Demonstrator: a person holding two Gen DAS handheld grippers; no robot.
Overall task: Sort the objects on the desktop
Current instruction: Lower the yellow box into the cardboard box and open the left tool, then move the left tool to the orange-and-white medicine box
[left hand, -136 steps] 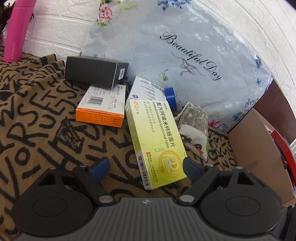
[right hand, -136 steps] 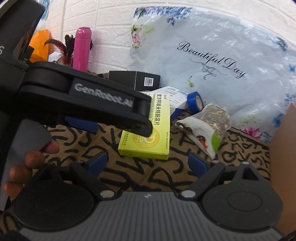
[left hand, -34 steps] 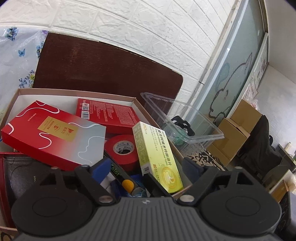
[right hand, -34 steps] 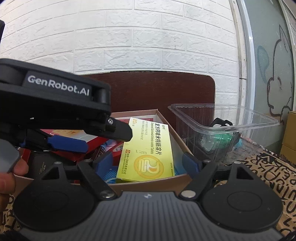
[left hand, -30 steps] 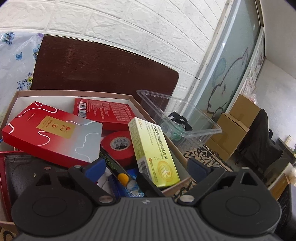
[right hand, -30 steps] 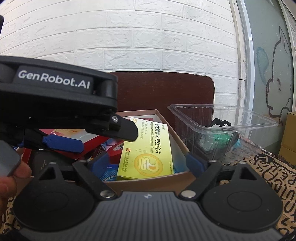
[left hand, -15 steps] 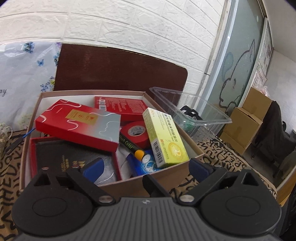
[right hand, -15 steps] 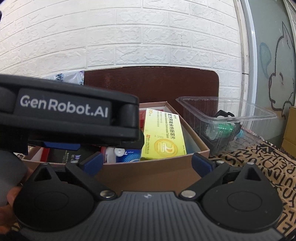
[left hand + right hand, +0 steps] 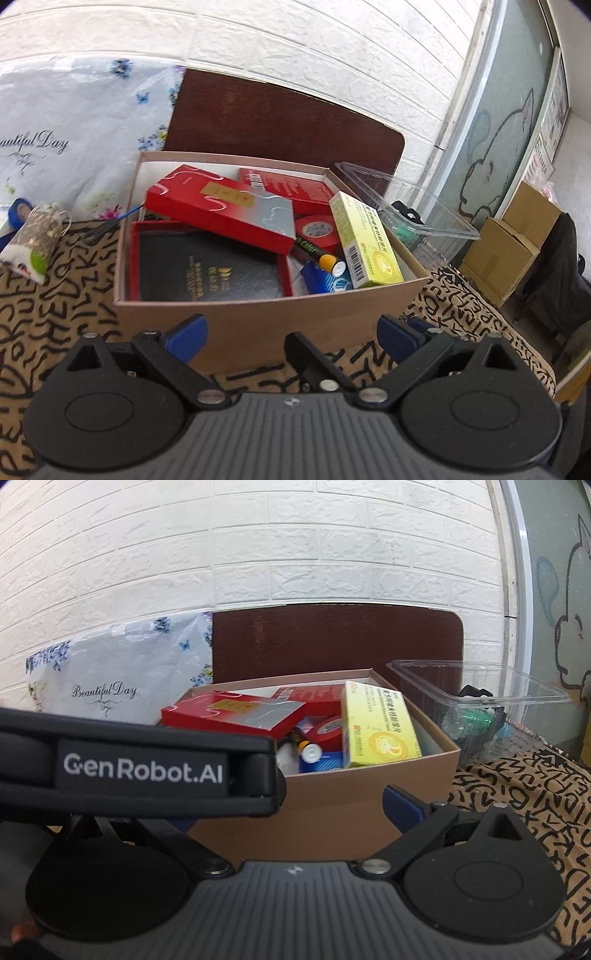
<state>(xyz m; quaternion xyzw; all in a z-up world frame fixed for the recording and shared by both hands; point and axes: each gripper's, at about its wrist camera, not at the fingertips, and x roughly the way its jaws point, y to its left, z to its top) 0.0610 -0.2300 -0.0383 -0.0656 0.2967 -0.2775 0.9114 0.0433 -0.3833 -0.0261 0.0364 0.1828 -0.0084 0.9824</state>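
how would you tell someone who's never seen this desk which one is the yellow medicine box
Find the open brown cardboard box in front of the dark brown board at the white brick wall. Along its right inner wall, beside the red tape roll, lies the yellow medicine box. It is the only pale yellow-green thing there, long and narrow, with a round gold logo at its near end, among red boxes.

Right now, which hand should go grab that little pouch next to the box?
Probably the left. The left gripper is open and empty, and the pouch shows in its view, on the patterned cloth left of the cardboard box. The right gripper, also open, doesn't see the pouch; the left one blocks its left side.
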